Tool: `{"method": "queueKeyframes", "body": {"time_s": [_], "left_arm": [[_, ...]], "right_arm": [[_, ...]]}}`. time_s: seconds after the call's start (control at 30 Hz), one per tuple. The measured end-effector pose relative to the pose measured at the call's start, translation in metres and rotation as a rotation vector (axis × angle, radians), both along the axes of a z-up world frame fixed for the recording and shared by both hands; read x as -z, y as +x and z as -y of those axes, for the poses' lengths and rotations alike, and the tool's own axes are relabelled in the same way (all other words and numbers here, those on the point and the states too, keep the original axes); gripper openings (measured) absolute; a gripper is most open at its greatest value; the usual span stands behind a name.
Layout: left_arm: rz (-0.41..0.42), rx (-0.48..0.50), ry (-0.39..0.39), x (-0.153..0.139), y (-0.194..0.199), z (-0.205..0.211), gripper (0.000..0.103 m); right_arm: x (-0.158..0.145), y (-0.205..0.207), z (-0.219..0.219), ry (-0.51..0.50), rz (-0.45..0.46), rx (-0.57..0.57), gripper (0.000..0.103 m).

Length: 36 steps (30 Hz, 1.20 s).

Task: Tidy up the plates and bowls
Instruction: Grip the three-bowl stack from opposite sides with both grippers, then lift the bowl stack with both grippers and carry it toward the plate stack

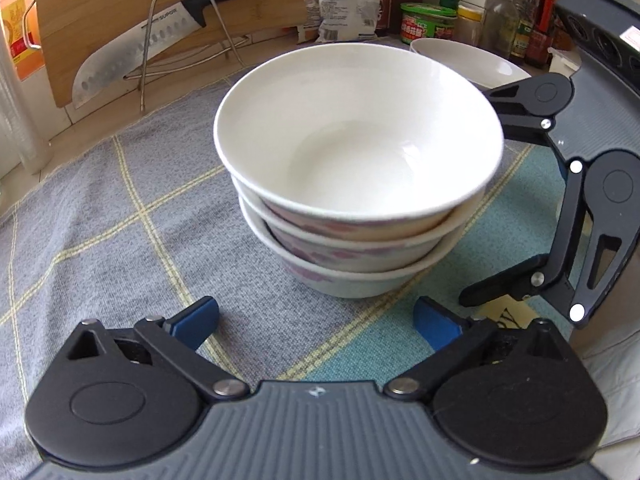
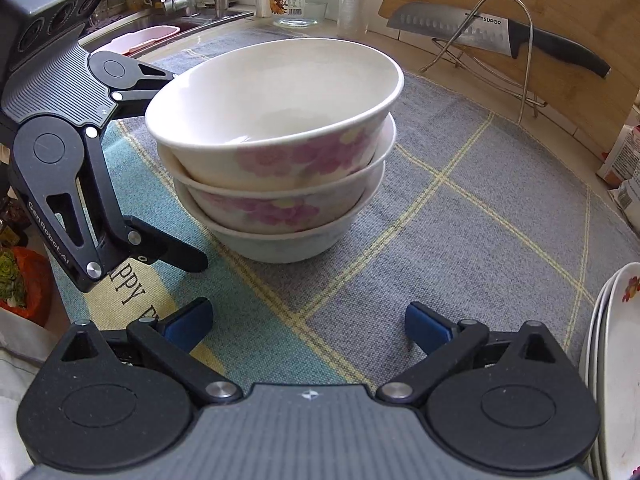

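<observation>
So there's a stack of three bowls (image 1: 356, 184) sitting on the checked cloth (image 1: 120, 216) that covers the table, nested one in another, top bowl (image 2: 276, 112) empty and white inside with pink flowers outside. Plenty of bare cloth in front of the stack and off toward the knife (image 2: 500, 34) and cutting board (image 2: 560, 20) leaning in the wire rack (image 2: 500, 48).

The left hand-held gripper (image 1: 316, 322) is spread wide, nothing between its blue pads (image 1: 196, 322), the stack just ahead of it. The right hand-held gripper (image 2: 308, 326) is wide open too and holds nothing, coming at the stack from the other side. A stack of plates (image 2: 616, 360) sits at the cloth's edge beside the right gripper. One more white dish (image 1: 468, 60) sits behind the bowls, near the bottles (image 1: 524, 24).
</observation>
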<state>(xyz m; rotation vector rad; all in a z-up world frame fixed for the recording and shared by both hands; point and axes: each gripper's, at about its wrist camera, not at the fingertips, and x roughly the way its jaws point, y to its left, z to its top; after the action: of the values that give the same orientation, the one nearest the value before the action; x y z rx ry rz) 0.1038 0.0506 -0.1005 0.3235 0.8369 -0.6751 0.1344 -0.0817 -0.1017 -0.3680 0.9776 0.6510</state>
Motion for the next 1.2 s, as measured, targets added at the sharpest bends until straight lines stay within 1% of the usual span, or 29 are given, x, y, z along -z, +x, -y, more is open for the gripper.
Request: {"method": "queueKeyframes", "body": {"time_s": [0.23,0.43,0.67,0.83,0.93,1.03,1.2], "left_arm": [[0.054,0.114,-0.051,0.006,0.008,-0.009,0.103],[0.063,0.206,-0.06,0.009,0.017,-0.011,0.103],[0.061,0.305,-0.054,0.01,0.028,-0.009,0.103],[0.07,0.366,-0.041,0.01,0.032,-0.007,0.102],[0.074,0.4,-0.034,0.008,0.033,-0.006,0.099],[0.059,0.418,-0.033,0.007,0.037,-0.007,0.095],[0.057,0.472,-0.015,0.009,0.038,-0.004,0.089]], "right_arm": [[0.0,-0.003,0.002,0.014,0.02,0.001,0.103],[0.0,0.001,-0.002,0.007,0.013,0.003,0.103],[0.001,0.011,-0.006,0.009,0.01,-0.059,0.103],[0.001,0.02,-0.009,0.015,0.011,-0.133,0.103],[0.001,0.026,-0.011,0.012,0.007,-0.166,0.103],[0.001,0.032,-0.015,0.002,0.004,-0.19,0.103],[-0.002,0.036,-0.023,-0.028,0.019,-0.246,0.103]]}}
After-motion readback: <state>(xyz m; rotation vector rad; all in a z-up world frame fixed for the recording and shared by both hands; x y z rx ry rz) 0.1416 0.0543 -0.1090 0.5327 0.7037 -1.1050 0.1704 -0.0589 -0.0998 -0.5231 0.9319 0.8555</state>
